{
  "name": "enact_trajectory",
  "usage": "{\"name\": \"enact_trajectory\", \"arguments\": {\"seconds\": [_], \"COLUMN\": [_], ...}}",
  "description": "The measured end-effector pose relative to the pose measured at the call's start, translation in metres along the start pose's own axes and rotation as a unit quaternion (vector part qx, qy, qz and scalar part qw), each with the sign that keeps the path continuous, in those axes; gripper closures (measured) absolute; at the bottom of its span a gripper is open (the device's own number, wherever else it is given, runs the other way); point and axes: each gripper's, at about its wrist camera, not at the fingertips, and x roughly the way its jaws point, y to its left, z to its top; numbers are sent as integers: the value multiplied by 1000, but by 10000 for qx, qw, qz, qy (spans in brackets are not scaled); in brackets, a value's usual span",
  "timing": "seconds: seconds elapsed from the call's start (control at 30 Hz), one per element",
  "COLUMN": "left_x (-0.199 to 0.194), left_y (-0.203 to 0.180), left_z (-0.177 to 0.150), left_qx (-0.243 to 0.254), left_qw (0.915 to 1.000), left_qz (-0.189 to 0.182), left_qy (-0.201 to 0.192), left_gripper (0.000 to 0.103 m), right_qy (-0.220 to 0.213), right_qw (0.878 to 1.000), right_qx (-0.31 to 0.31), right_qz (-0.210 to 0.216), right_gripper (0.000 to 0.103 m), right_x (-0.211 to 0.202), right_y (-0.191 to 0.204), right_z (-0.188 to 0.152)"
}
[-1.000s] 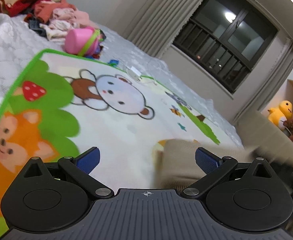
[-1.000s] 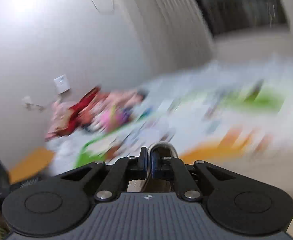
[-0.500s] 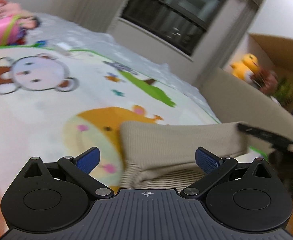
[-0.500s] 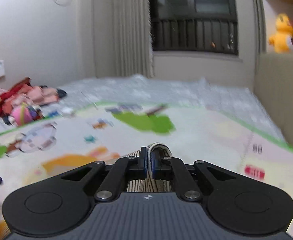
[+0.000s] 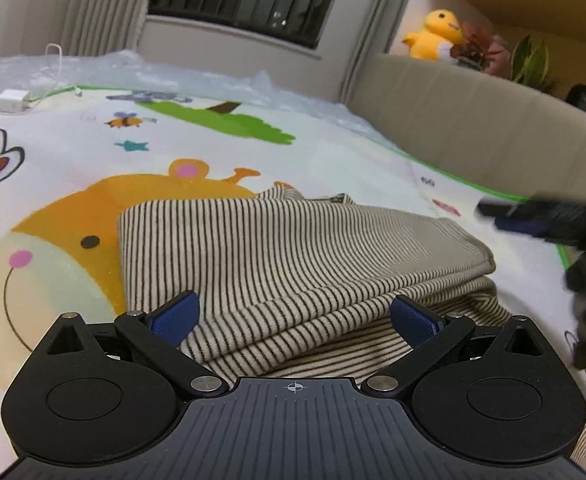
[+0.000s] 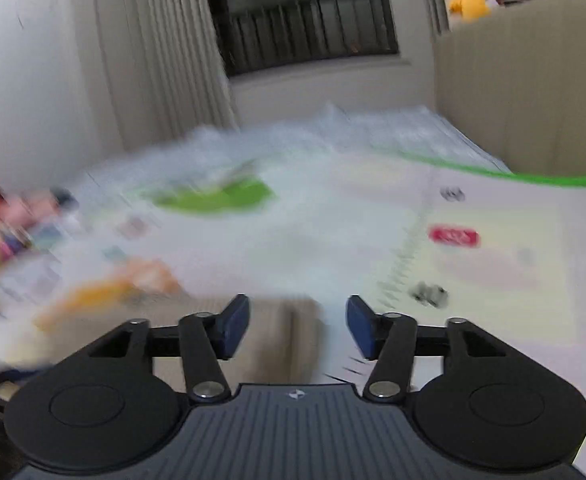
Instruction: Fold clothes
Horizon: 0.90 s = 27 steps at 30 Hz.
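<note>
A beige garment with thin dark stripes [image 5: 293, 256] lies folded in layers on the cartoon play mat [image 5: 333, 152]. My left gripper [image 5: 293, 316] hovers open at its near edge, blue pads wide apart on either side of the fold and not pressing it. In the right wrist view, which is blurred, my right gripper [image 6: 298, 330] has its jaws opening; the beige cloth [image 6: 277, 336] lies below and between the pads, free of them. The left wrist view shows the right gripper [image 5: 533, 216] as a dark blur past the garment's right end.
A beige padded wall [image 5: 473, 120] borders the mat on the right, with a yellow plush duck [image 5: 433, 34] and plants on top. A white charger with its cable [image 5: 11, 100] lies at the far left. A blurred pile of pink and red clothes [image 6: 1, 232] sits far left.
The right gripper was shut on a fold of the striped garment and now stands apart from it, with the cloth lying on the mat. The left gripper swung right and lower, up to the folded garment.
</note>
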Motion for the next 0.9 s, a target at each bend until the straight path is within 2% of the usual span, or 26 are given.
{"name": "enact_trajectory", "arguments": {"seconds": [0.1, 0.17, 0.23, 0.27, 0.33, 0.47, 0.53, 0.6, 0.9], "left_x": [0, -3, -8, -11, -13, -14, -13, -13, -15], "left_y": [1, 4, 9, 12, 20, 28, 25, 23, 27], "left_z": [-3, -3, -3, -3, -4, -4, -4, -4, -6], "left_qx": [35, 3, -118, -195, -402, -651, -564, -511, -593], "left_qw": [10000, 9999, 9996, 9992, 9977, 9952, 9961, 9966, 9956], "left_qz": [-9, -64, -197, -280, -473, -652, -587, -549, -601], "left_qy": [-75, -112, -168, -198, -266, -338, -339, -343, -394], "left_gripper": [0, 0, 0, 0, 0, 0, 0, 0, 0], "right_qy": [1, 336, 736, 762, 406, 199, 215, 232, 192], "right_qw": [9936, 9938, 9939, 9943, 9964, 9981, 9988, 9992, 9993], "right_qx": [642, 725, 722, 662, 542, 420, 294, 167, 89], "right_qz": [933, 775, 396, 333, 509, 395, 323, 275, 311], "right_gripper": [26, 23, 23, 25, 25, 25, 23, 18, 13], "right_x": [-3, 18, 42, 47, 35, 15, 16, 15, 21], "right_y": [11, 15, 15, 10, 6, 9, 13, 16, 24], "right_z": [-5, -21, -41, -53, -66, -79, -80, -80, -73]}}
